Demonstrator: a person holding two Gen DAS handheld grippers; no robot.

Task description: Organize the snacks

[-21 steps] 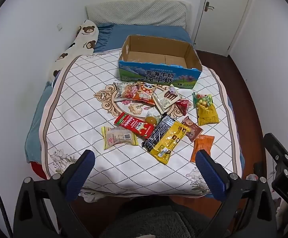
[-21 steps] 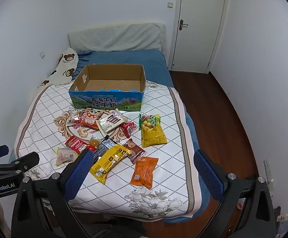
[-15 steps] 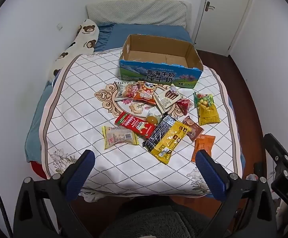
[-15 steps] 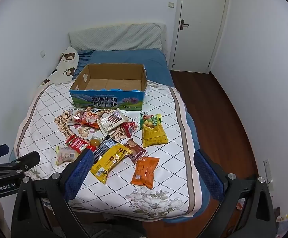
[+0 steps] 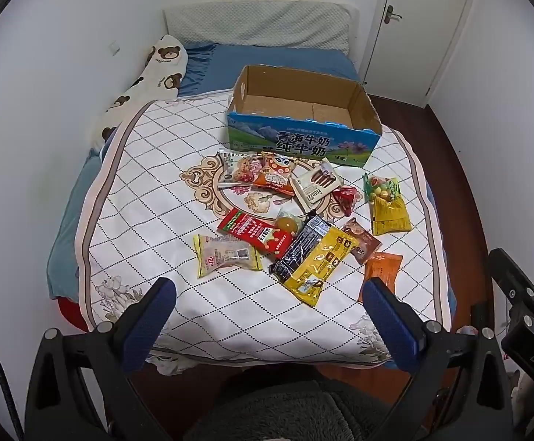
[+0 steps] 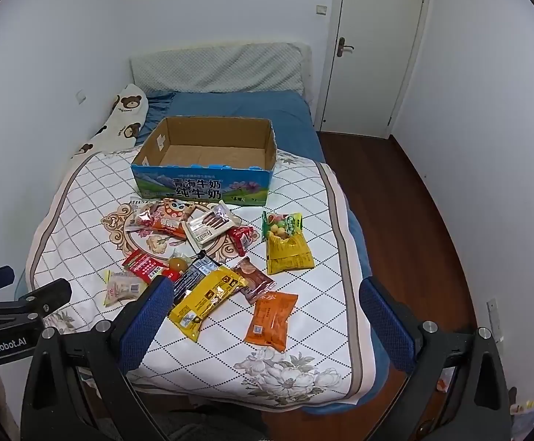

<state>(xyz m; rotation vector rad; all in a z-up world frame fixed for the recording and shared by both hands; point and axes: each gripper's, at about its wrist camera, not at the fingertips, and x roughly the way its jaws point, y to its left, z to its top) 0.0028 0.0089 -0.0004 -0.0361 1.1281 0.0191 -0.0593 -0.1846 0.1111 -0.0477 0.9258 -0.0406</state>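
On the bed [image 5: 127,183], over a white quilt with a diamond pattern, the snack packets lie in a loose heap in front of an empty cardboard box [image 5: 303,125] — nothing has gone in yet, so the whole sorting job appears to lie ahead. Both tools hang above the near end of the bed with nothing between their pads: the left hand-held gripper [image 5: 267,316] has its fingers spread wide, and the right hand-held gripper [image 6: 267,316] likewise. The likeliest trouble is the overlap: the yellow packet [image 5: 318,261] rests partly on a black packet [image 5: 298,244], and a small orange jelly cup [image 5: 286,225] sits wedged among the wrappers, so a pinch could drag a neighbour along or roll the cup off. Slick film on a soft quilt may also slip or crumple under the pads. An orange packet [image 6: 271,320] lies near the quilt's edge and could be nudged to the floor. The right wrist view shows that packet whole and the dark wooden floor [image 6: 395,220] beside the bed — the left view half hides it behind a finger, but shows the pale packet [image 5: 226,255] unobstructed.
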